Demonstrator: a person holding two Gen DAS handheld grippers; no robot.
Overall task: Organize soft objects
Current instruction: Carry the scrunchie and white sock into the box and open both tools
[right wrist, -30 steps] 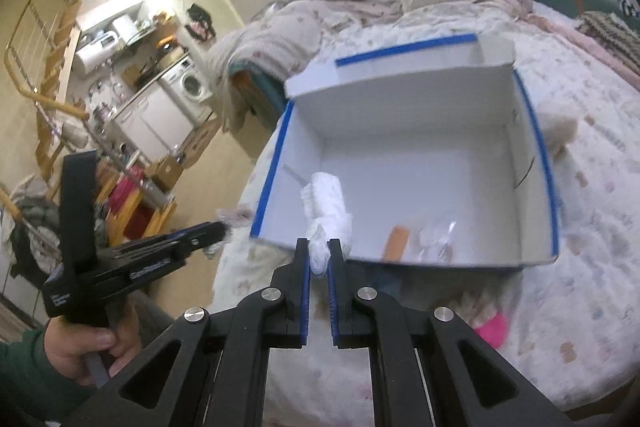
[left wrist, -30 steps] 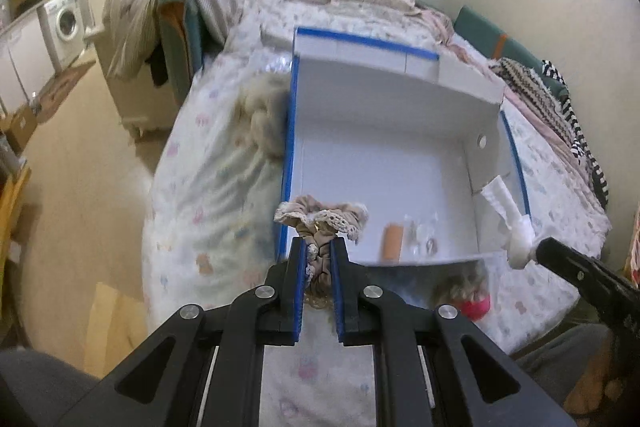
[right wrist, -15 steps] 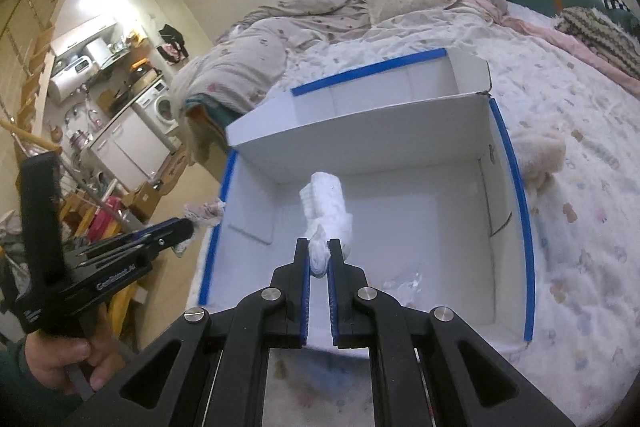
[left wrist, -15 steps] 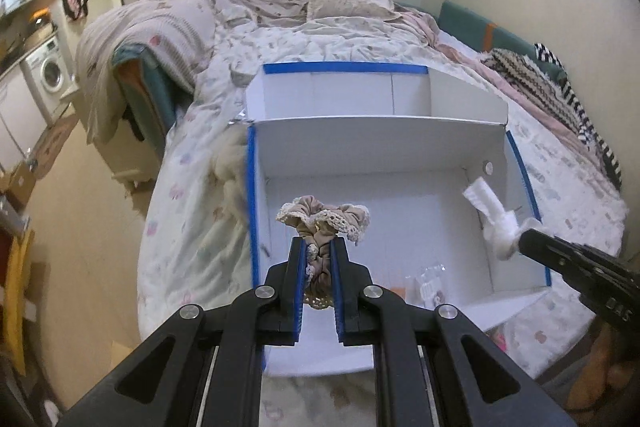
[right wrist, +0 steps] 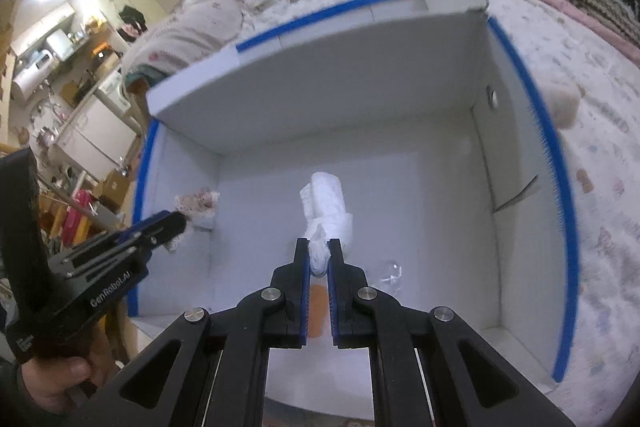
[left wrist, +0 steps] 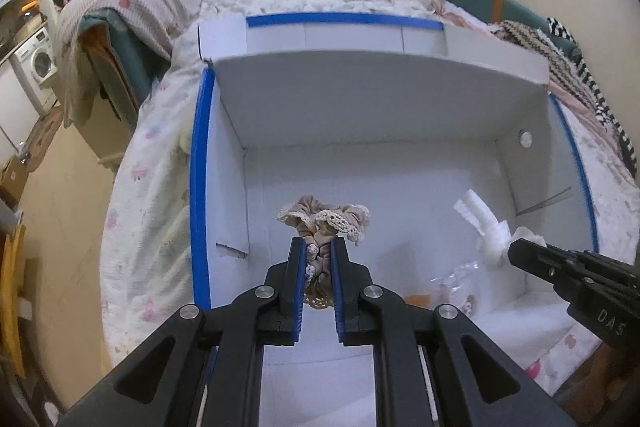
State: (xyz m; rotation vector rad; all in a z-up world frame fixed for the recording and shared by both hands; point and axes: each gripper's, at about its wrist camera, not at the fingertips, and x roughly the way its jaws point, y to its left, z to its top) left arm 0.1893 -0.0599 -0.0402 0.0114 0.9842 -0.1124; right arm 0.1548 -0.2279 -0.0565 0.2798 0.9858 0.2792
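left tongs [left wrist: 318, 250] clamped on beige lace-trimmed scrunchie [left wrist: 325, 221], held above floor of white box [left wrist: 360, 115], left of centre

right tongs [right wrist: 318, 251] clamped on white rolled cloth [right wrist: 326, 205], held above box floor, right of the scrunchie; cloth end projecting far beyond the tips

box blue-edged, open-topped, set on bed [right wrist: 600, 131] with patterned cover

inside, near wall: orange item [right wrist: 317, 307] and clear plastic wrapper [right wrist: 390, 277] lying on the floor, below both held pieces

fluffy cream item [right wrist: 562, 103] on bed, just right of box
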